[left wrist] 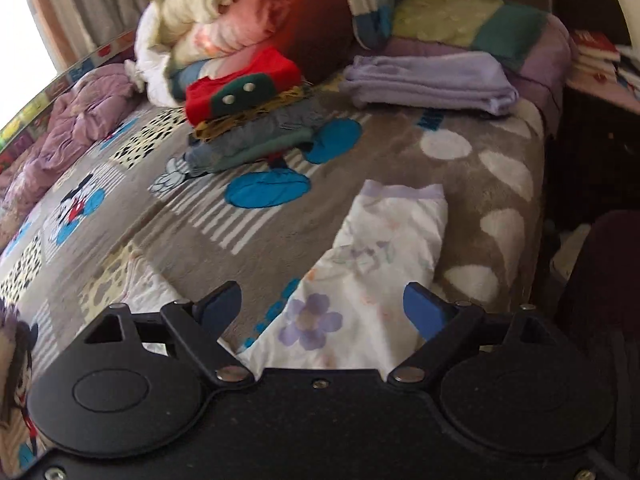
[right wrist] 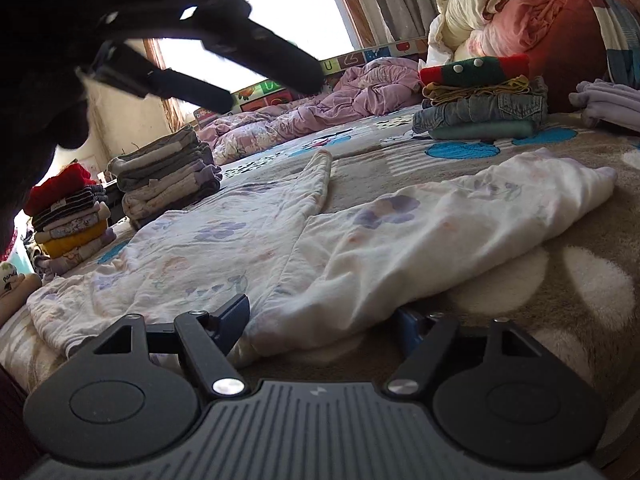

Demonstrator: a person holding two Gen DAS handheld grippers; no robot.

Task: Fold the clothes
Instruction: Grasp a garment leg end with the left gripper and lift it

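Floral pyjama trousers (right wrist: 280, 240), one pair, white with lilac flowers: spread flat on the patterned bed blanket (right wrist: 580, 208) across the middle of the right wrist frame, one leg (right wrist: 316, 180) running to upper centre, the other (right wrist: 500, 200) to the right. Step in hand, as judged: start of the fold, nothing yet gripped. Next move calls for closing on an edge and carrying it across so the legs lie together. Left gripper (right wrist: 272, 88), dark shape at upper left, hangs above the cloth; in its own view its fingers stand wide, empty. Right gripper (right wrist: 324, 324), lower centre, jaws well apart at the nearest hem, gripping nothing. Folded stacks, counted left to right: one at far left (right wrist: 68, 220), one grey-and-lilac (right wrist: 168, 176), one red-topped (right wrist: 480, 100), one lilac (right wrist: 608, 104). Four in all.
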